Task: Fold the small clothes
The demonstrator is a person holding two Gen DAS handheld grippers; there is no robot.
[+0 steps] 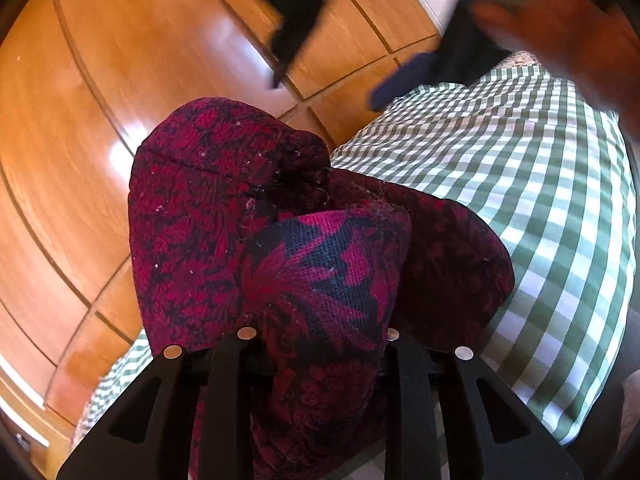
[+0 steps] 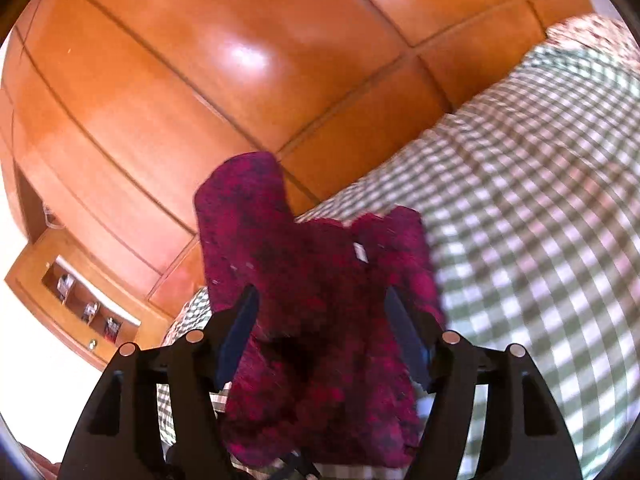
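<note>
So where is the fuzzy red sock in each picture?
Left wrist: the red sock fills the middle, bunched in the left claw.
Right wrist: it sits at the lower middle, between the right claw's spread fingers.
Shared landmark: the green checked cloth, right side.

light: bright, glare seen on wardrobe (image 2: 244, 56) | blur: cloth (image 2: 540, 184) smeared at 3 o'clock | edges: bowed, vignetted

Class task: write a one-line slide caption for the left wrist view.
Left tool clamps a crimson patterned garment above a green checked bedcover.
</note>
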